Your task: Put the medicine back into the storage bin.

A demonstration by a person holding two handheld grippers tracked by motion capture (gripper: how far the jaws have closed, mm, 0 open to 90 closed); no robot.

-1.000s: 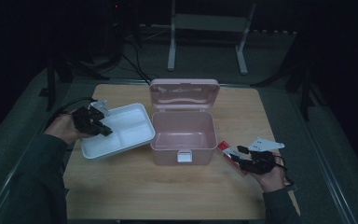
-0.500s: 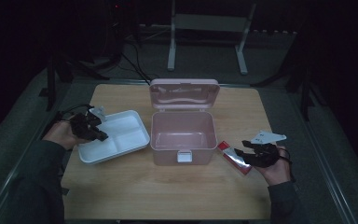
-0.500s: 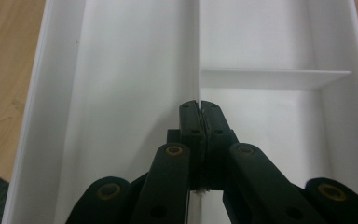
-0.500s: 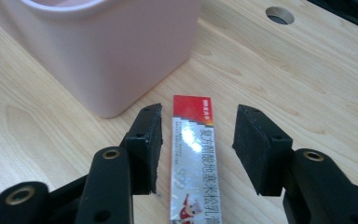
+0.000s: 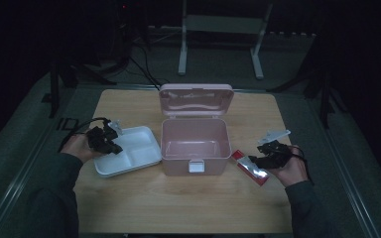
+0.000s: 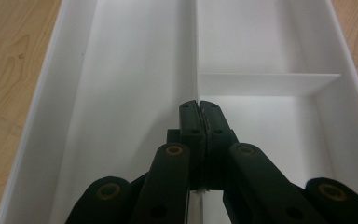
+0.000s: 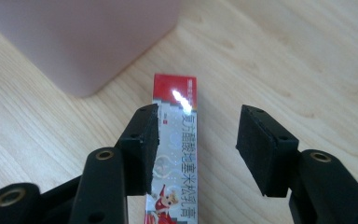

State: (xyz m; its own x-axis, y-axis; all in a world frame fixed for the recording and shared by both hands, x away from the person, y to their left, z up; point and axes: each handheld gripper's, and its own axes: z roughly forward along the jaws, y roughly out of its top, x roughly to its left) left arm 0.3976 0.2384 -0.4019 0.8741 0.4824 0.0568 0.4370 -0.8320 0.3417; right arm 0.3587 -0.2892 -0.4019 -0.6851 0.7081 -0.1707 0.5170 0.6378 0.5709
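open pink box [image 5: 194,141] mid counter [image 5: 178,208], left claw [image 6: 199,109] pinched tight on the divider of the white tray [image 6: 121,70] left of the box, right claw [image 7: 198,147] spread wide over the red carton [image 7: 177,140] right of it

Open box [image 5: 194,144] was set mid-counter [image 5: 178,208], lid raised behind. Divided tray [image 5: 129,151] was placed just left of box. Flat carton [image 5: 252,168] was laid just right of box, on counter.

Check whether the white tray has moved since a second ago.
Yes. The white tray slid left, away from the pink box; it overlapped the box's left wall before, and now lies beside it, with the left gripper clamping its divider.
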